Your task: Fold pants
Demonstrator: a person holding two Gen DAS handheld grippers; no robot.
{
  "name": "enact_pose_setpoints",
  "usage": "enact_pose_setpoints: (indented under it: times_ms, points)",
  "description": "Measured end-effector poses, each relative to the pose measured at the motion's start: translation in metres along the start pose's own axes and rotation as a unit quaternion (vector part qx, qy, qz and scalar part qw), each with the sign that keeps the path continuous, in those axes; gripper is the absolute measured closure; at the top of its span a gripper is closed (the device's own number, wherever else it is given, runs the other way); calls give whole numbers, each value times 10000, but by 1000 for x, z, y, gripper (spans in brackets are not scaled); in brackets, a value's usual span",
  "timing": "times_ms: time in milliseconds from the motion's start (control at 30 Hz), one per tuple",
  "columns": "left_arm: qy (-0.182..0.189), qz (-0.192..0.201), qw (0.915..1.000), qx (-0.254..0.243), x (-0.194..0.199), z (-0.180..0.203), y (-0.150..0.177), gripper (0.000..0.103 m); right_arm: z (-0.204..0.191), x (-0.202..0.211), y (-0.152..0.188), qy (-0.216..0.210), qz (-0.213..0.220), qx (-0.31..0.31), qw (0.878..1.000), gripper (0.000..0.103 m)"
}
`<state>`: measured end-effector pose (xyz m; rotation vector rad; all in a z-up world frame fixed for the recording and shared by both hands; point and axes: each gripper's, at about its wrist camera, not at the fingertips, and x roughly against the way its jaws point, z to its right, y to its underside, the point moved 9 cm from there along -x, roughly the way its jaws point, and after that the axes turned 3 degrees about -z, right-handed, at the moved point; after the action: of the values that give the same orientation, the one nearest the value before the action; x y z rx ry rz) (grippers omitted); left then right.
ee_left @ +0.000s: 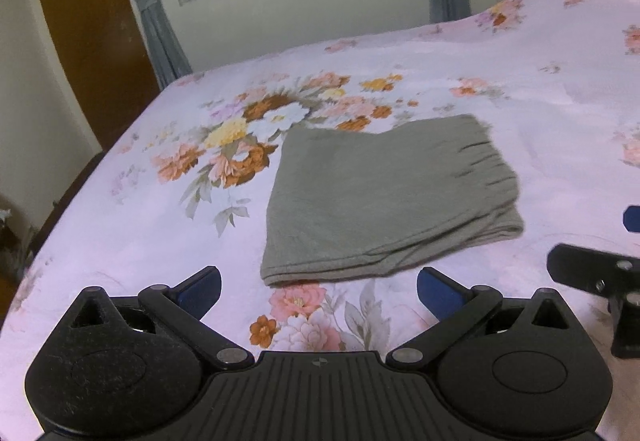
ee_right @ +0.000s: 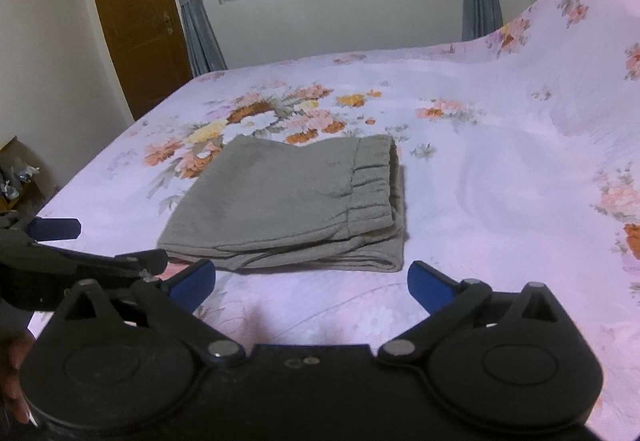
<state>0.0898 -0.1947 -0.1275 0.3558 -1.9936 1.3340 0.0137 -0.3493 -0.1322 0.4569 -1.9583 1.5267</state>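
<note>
**Pants folded, both grippers wide and empty**

Left wrist view: my left gripper is spread wide, nothing between its blue pads, hovering just short of the folded grey pants lying mid-bed, well in from every edge. My right gripper pokes in at the right.

Right wrist view: my right gripper gapes open too, holding nothing. The pants sit just ahead, elastic waistband on the right side.
</note>
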Motion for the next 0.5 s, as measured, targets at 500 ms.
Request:
enact_pose_setpoints:
  times_ms: [500]
  points:
    - [290, 471, 9979, 324, 112, -16, 14, 0, -17, 113, -9, 603, 835, 243, 9944, 0]
